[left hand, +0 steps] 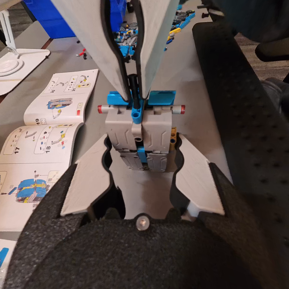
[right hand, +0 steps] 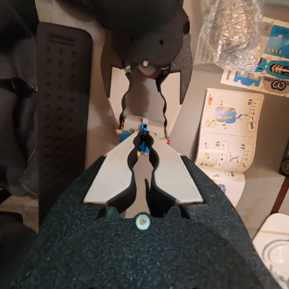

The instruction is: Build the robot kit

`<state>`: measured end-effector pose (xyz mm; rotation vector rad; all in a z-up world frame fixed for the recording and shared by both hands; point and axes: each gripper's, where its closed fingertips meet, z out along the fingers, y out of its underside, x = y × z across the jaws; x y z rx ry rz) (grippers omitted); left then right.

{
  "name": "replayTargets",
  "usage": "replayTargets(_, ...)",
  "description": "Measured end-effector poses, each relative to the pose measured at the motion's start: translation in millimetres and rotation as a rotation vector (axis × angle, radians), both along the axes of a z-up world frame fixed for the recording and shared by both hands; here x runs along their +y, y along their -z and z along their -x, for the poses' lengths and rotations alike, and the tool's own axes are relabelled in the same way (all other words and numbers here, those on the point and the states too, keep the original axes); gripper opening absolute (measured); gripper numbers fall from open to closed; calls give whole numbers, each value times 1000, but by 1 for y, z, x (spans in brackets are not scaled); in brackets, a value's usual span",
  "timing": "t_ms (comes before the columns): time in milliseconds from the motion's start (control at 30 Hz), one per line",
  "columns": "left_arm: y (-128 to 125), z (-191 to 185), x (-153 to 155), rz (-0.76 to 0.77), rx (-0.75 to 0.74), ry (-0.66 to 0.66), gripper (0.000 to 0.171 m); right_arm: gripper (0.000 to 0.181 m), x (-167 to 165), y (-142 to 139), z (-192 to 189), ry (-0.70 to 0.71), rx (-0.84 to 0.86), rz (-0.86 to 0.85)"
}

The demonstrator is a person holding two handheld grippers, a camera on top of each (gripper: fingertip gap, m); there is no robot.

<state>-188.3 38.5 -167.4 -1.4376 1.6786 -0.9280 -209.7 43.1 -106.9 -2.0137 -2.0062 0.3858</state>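
The left gripper point(left hand: 143, 145) is spread fairly wide around the near end of a grey and blue toy-brick model point(left hand: 139, 134), its two fingers pressed against the model's sides and holding it over the grey table point(left hand: 100, 118). The model has grey panels, a blue beam down the middle, a yellow piece on one side and red-tipped pins sticking out left and right. At its far end, the right gripper point(left hand: 135, 98) comes in from the opposite side, narrowed to a thin gap and pinching a black pin point(left hand: 133, 87) that stands in the blue beam; the right wrist view shows the same pin point(right hand: 143, 135) between its fingertips. Just left of the model lies an open instruction booklet point(left hand: 51, 118). Farther off are loose bricks point(left hand: 125, 36), a blue bin point(left hand: 51, 17) and a white stand base point(left hand: 20, 65).
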Motion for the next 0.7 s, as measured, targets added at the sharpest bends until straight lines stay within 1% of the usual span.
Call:
replayTargets(133, -1, 0, 0, 25, -45, 9, 82, 6, 2, -1, 3, -55, -120, -2)
replayTargets(233, -1, -2, -2, 9, -92, 24, 82, 6, 2, -5, 6, -70, -162, -1)
replayTargets(333, -1, -2, -3, 23, -125, 19, 82, 5, -1, 1, 8, -75, -211, 17)
replayTargets(433, -2, -1, -3, 10, -133, 16, 82, 6, -2, 2, 7, -78, -273, 9)
replayTargets(700, -2, -1, -3, 9, -142, 14, 82, 5, -3, 2, 11, -105, -351, -32)
